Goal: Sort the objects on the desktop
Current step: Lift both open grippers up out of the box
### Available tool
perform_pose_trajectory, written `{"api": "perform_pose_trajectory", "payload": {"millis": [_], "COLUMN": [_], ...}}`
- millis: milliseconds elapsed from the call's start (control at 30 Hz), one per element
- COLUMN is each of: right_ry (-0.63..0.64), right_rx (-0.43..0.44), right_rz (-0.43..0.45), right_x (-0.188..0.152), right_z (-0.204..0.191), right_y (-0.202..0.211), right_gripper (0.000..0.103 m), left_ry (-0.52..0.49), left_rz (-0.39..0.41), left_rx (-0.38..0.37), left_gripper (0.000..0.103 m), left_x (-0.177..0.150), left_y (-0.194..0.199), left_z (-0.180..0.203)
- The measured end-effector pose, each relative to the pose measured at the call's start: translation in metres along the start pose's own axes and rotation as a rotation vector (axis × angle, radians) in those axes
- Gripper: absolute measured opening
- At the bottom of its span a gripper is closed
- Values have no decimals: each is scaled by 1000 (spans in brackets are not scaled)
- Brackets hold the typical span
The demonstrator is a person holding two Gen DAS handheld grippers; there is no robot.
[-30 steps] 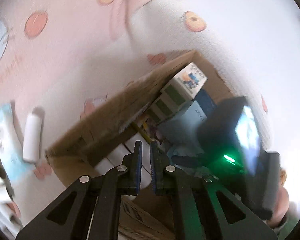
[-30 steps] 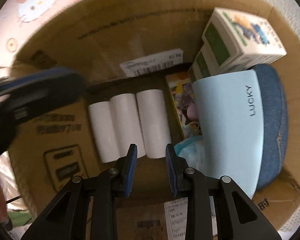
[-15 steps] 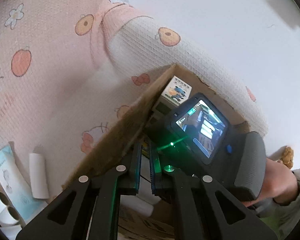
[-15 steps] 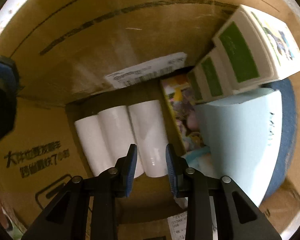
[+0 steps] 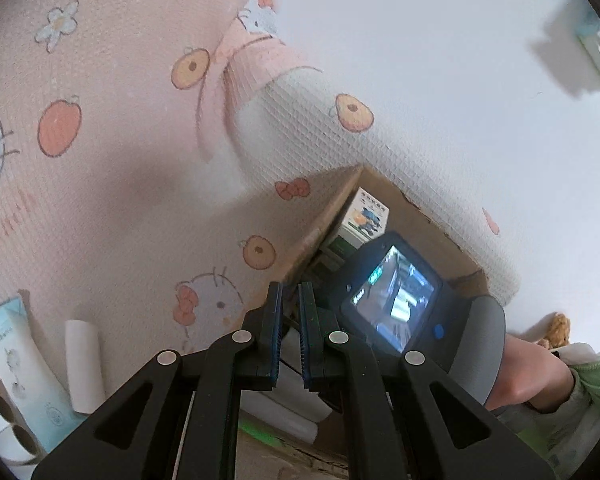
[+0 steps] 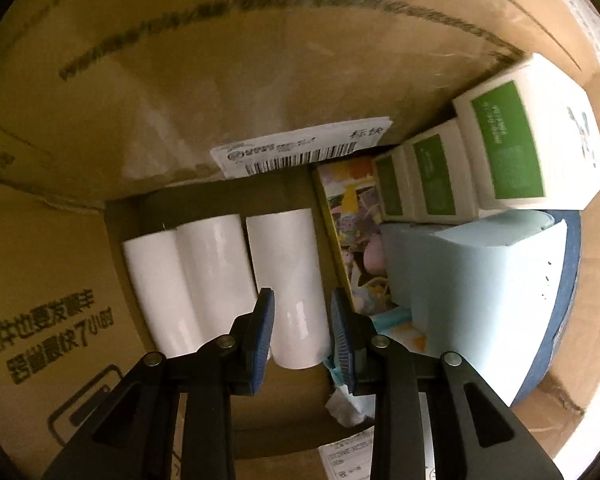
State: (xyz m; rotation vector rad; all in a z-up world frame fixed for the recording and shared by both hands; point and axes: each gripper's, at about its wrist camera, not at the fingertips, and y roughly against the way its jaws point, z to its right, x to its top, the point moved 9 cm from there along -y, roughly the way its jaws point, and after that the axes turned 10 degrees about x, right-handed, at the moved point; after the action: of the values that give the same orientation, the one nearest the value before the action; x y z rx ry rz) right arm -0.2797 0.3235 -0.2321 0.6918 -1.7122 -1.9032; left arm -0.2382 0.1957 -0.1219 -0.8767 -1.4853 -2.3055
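My right gripper (image 6: 302, 312) is open inside the cardboard box (image 6: 260, 80), its fingers on either side of the near end of the rightmost of three white rolls (image 6: 286, 280) lying on the box floor. My left gripper (image 5: 289, 320) is shut and empty, above the box's near wall (image 5: 320, 220). The right hand-held unit with its lit screen (image 5: 396, 304) is just right of it. On the pink cloth at lower left lie one more white roll (image 5: 84, 364) and a pale blue pouch (image 5: 16, 368).
In the box, right side: green-and-white cartons (image 6: 500, 152), a pale blue box (image 6: 480, 280), a blue round item (image 6: 568, 300), a colourful card pack (image 6: 352, 232). Tape rolls (image 5: 4, 432) sit at the left wrist view's lower left. A person's arm (image 5: 532, 376) is at right.
My right gripper has gone deeper into the box, closer to the white rolls. My left gripper has lifted and drawn back from the box, still shut.
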Motion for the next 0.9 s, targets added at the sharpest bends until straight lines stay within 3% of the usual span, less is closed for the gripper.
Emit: {"api": "perform_pose_trajectory", "payload": {"millis": [200, 600, 733, 833, 900], "right_ry": [-24, -8, -30, -90, -106], "right_rx": [64, 59, 121, 245, 262], "right_rz": [-33, -7, 8, 21, 40], "right_x": [-1, 7, 9, 10, 10], "right_z": [-3, -8, -9, -12, -11], "right_y": [-12, -3, 3, 14, 23], "right_gripper": [25, 25, 25, 25, 25], "left_ry": [60, 44, 55, 59, 58], "left_rz": [-19, -33, -52, -58, -64], "left_rx": [-73, -55, -64, -58, -58], "left_gripper": [7, 7, 8, 9, 9], "left_x": [4, -1, -1, -3, -4], "left_y": [4, 0, -1, -2, -1], "left_z": [-3, 0, -1, -2, -1]}}
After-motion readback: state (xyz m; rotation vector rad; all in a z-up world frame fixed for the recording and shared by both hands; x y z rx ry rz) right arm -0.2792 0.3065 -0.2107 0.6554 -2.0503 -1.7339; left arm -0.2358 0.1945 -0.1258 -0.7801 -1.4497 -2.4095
